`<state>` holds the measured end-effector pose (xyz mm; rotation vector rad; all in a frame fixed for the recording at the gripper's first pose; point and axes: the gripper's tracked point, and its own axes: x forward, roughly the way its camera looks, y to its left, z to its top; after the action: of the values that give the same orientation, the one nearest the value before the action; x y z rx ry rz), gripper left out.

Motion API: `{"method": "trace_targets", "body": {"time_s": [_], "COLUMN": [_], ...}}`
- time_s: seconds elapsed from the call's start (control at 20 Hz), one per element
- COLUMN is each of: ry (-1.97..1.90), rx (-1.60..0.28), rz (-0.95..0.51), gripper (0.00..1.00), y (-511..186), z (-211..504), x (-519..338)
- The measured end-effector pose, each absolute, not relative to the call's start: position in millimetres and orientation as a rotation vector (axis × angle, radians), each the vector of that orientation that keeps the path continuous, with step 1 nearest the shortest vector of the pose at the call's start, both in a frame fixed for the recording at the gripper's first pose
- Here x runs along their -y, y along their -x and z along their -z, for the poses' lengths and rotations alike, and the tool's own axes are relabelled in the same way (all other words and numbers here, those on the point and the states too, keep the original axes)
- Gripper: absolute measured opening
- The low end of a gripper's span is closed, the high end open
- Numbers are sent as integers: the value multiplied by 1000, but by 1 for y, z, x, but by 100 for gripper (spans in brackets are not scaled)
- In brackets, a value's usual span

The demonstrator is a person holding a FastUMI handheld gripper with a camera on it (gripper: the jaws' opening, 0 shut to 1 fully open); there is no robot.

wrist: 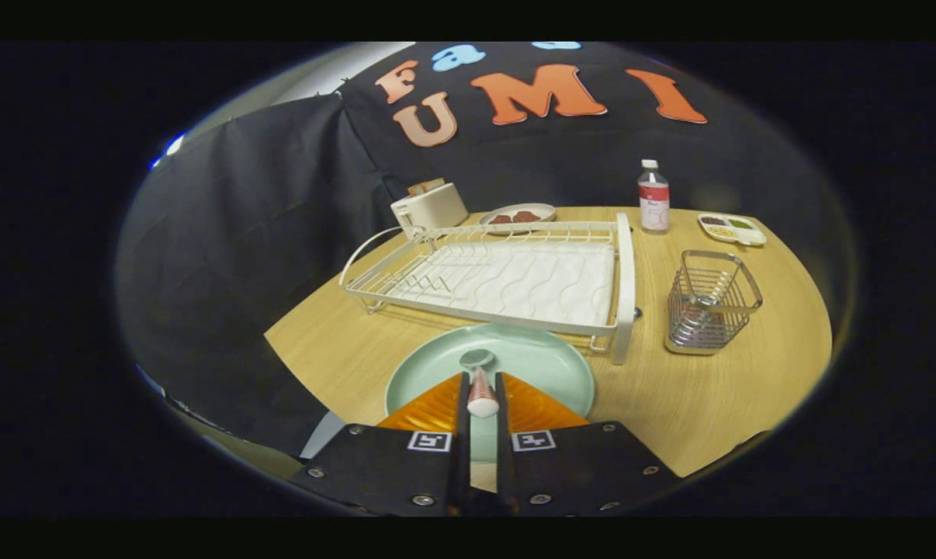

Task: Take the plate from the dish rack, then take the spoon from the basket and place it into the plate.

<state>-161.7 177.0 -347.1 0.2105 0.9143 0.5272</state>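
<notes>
1. Pinching the spoon [481, 388] by its handle, the claw [482, 388] has both fingers pressed against it, one on each side, with the handle end showing between them.
2. The spoon's round bowl sticks out just ahead of the fingertips and sits over the plate [546, 365]; I cannot tell whether it touches the plate's surface.
3. The plate lies flat on the desk [701, 404], directly under and ahead of the claw, out of the dish rack.
4. Just beyond the plate stands the dish rack [507, 276], its near rail close to the plate's far rim and one rack foot beside that rim; the rack's wire slots hold nothing.
5. Right of the plate and near the rack's right end stands the wire basket [710, 307], upright on the desk.
6. Beyond the rack from the plate, at its far left corner, sits a toaster [429, 208], and next to it a small dish [518, 216] with dark pieces on it.
7. Further right beyond the rack stands a bottle [653, 198], and right of that a divided tray [732, 228] of small foods.
</notes>
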Motion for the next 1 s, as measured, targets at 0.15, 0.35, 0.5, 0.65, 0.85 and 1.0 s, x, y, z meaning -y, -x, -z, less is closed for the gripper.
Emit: {"method": "trace_targets", "body": {"time_s": [0.15,0.35,0.5,0.65,0.85,1.0], "ry": [-172,-141,-155,-156,-155,-154], "rx": [-960,-1003,-980,-932,-831,-748], "rz": [-510,-482,-459,-432,-393,-378], "gripper": [16,20,31,38,43,48], "y": [170,180,171,155,126,102], "z": [362,372,361,340,298,262], "x": [-170,-160,-156,-147,-134,-127]}}
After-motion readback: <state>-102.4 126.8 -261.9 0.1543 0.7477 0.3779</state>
